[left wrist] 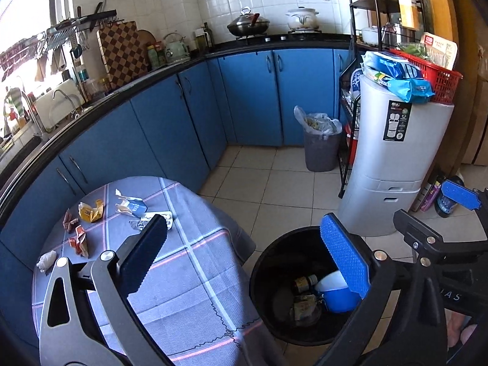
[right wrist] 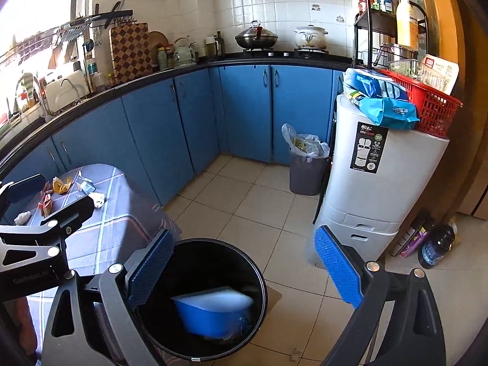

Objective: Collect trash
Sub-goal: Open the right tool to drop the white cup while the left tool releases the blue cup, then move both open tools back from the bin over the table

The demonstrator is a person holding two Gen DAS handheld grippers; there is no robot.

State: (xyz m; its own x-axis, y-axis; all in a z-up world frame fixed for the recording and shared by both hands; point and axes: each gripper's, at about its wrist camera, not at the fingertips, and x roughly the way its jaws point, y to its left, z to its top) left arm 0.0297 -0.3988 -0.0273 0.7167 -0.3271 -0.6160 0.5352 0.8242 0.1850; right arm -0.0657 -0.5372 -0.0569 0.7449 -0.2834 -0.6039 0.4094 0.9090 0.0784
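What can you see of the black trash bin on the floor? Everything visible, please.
The black trash bin is round, open-topped and lidless, with a smooth dark wall and thin rim that looks like plastic. It stands upright on the beige tiled floor, close beside the small table with the grey checked cloth; contact between them is unclear. Inside lie a blue and white container, tipped over, a small dark bottle and crumpled wrappers. Both open grippers hover above it; neither touches it.

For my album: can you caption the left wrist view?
Open left gripper above black bin; wrappers wait on the checked table.
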